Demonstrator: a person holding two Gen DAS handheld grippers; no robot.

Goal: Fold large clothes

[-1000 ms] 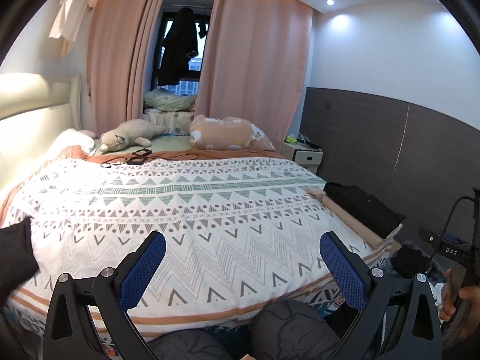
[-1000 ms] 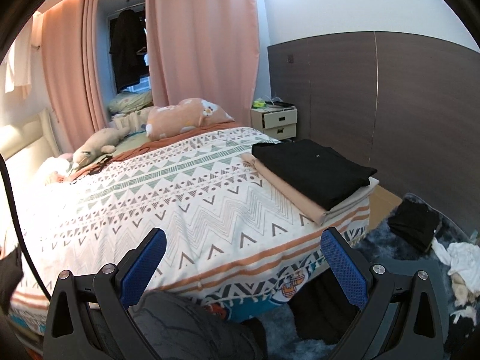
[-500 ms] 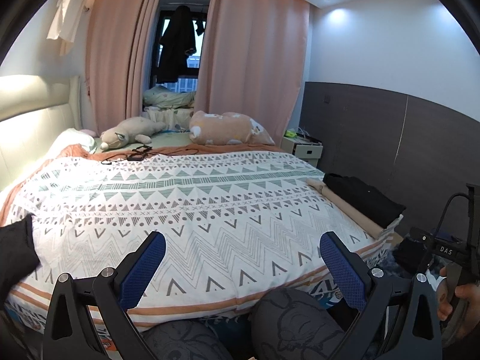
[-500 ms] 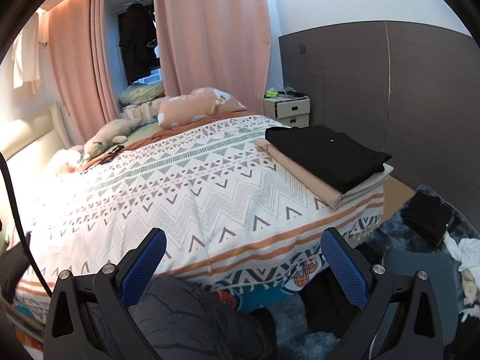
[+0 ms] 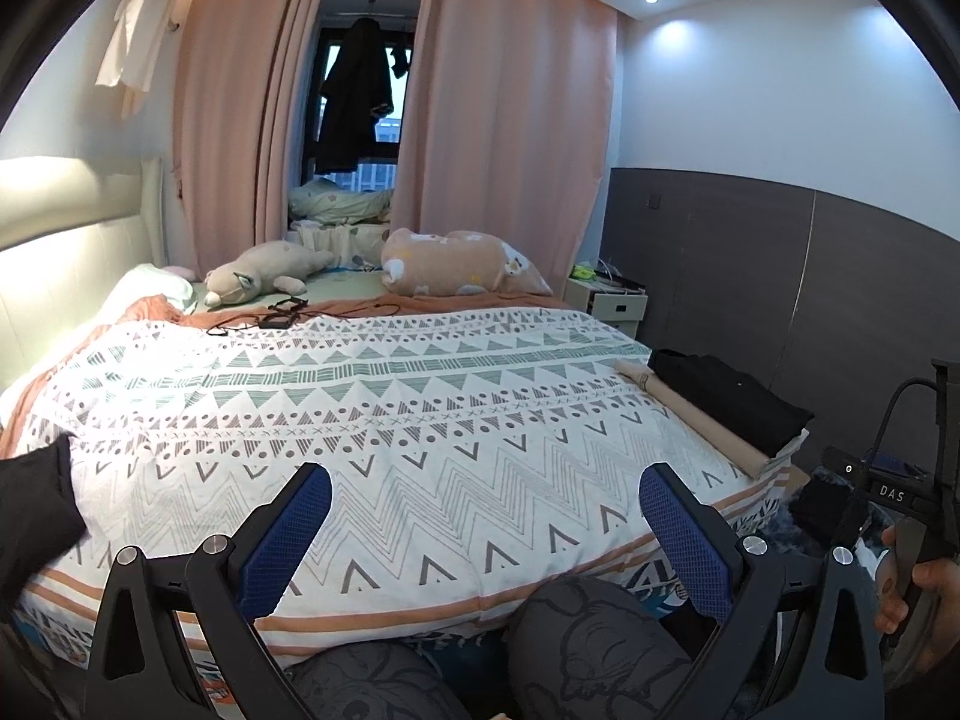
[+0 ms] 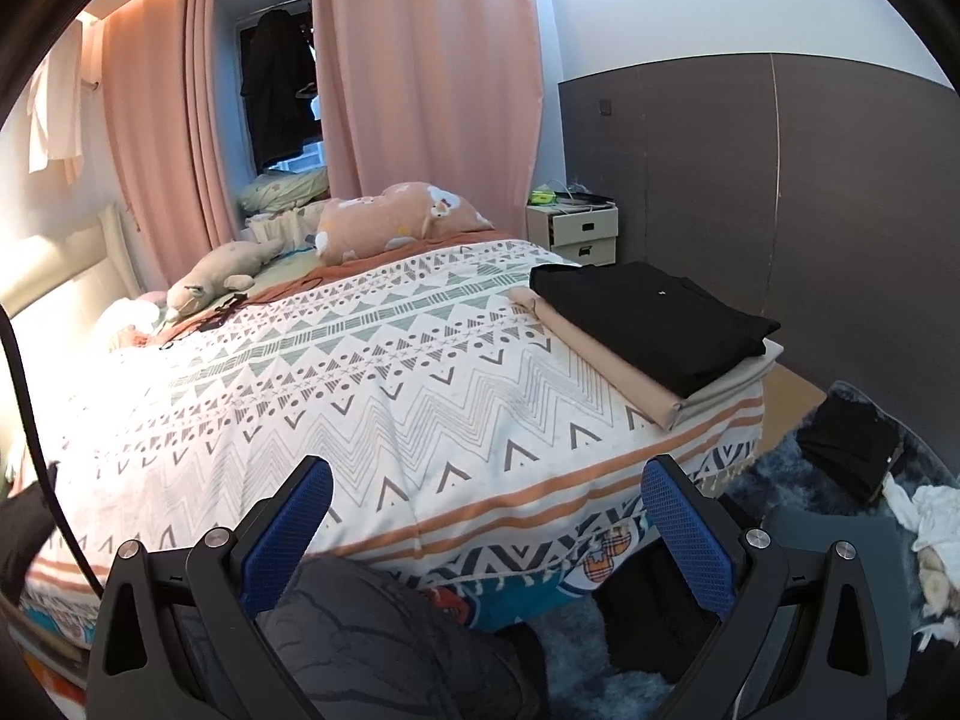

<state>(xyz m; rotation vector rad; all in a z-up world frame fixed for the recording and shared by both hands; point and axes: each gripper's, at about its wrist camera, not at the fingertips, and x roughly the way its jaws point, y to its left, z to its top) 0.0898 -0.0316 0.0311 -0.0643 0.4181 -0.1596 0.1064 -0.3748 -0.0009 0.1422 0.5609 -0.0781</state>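
Note:
A folded black garment lies on a folded beige one at the bed's right edge; the same black garment shows in the left wrist view. Another black cloth lies at the bed's left edge. My left gripper is open and empty above the foot of the bed. My right gripper is open and empty too, held by a hand seen at the far right. The patterned duvet is bare in the middle.
Two plush toys and a cable lie near the head of the bed. A nightstand stands by the wall. Dark clothes and white cloth lie on the blue rug. The person's knees are below the grippers.
Both grippers have pulled back and risen slightly from the bed, staying open. The right view has swung a little toward the folded stack.

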